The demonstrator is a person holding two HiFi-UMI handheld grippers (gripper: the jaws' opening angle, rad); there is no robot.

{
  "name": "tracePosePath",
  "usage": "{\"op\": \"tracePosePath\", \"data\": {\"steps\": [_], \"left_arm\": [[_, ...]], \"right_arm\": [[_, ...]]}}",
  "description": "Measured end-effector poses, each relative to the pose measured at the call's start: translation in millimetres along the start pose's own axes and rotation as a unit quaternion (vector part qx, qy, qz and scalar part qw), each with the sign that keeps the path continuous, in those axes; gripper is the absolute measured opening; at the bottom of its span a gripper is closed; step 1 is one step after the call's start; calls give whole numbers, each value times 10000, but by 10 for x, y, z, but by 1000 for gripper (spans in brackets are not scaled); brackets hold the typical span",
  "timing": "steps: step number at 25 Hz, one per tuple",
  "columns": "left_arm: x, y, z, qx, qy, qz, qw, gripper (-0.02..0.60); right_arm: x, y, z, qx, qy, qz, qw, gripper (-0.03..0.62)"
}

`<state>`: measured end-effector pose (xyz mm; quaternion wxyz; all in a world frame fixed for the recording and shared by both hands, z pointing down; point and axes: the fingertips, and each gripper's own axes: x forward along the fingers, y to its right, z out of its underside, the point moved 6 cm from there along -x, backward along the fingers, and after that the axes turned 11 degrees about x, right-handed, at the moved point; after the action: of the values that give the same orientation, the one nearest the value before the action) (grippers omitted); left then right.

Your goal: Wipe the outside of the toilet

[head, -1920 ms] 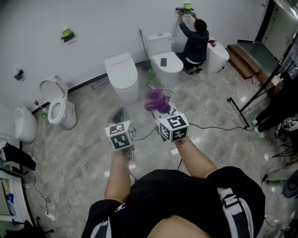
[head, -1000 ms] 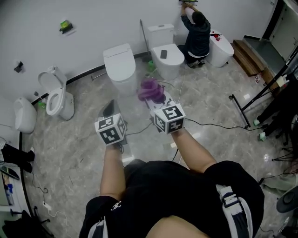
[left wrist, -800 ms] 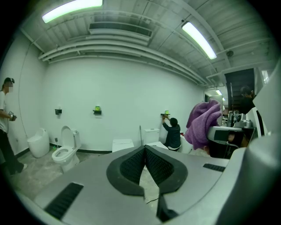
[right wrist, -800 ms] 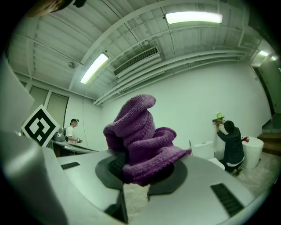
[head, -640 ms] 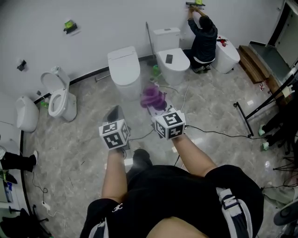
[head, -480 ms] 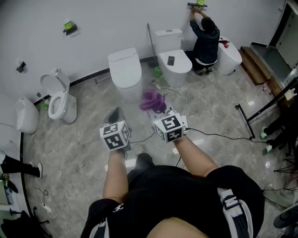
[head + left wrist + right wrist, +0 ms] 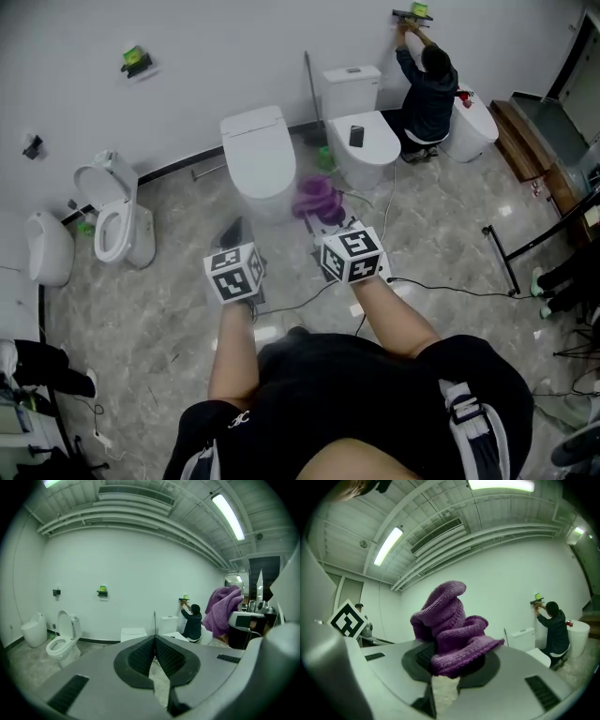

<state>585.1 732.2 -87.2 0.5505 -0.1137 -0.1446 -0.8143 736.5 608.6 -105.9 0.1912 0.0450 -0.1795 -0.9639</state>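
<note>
Closer now than half a second back, the closed-lid toilet (image 7: 257, 159) stands straight ahead of both grippers, and the shoe that showed beneath them then has slipped from sight. The left gripper (image 7: 232, 229) has its jaws pressed together on nothing; the right gripper (image 7: 322, 214) pinches a purple knitted cloth (image 7: 316, 195), which bunches up above its jaws and hangs short of the toilet, apart from it. Grey marbled floor (image 7: 169, 309) lies under the grippers, glossy, with a black cable (image 7: 441, 287) trailing off to the right gripper's right. Against the white wall (image 7: 216, 47) beyond, a second toilet (image 7: 367, 142) stands ahead and right of the right gripper with a dark phone (image 7: 356, 136) on its lid, and a person (image 7: 429, 84) crouches past it, reaching up at a wall fitting. Off to the left gripper's left stands an open-seat toilet (image 7: 114, 223). For markings, only black-and-white square patterns on the gripper cubes — nothing legible as words.
</note>
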Motion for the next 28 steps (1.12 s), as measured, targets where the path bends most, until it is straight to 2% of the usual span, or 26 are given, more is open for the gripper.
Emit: {"op": "tracePosePath", "data": {"steps": [9,16,21,28], "left_arm": [[951,-991,-293,-37,-16,71,10000,8],[1458,-1564,-328,-20,-76,106,9999,8],[1687,-1737,-325,-85,-160,162,9997,8],[2125,-1875,-377,-23,-156,126,9998,8]], "right_arm": [[1393,48,-51,143,-86,65,9998,84],[2115,78,70,228,-141,193,9995,84],[2378,118,117,208,-252,241,9992,84],[2833,388,154,322,-265,184,9990,84]]}}
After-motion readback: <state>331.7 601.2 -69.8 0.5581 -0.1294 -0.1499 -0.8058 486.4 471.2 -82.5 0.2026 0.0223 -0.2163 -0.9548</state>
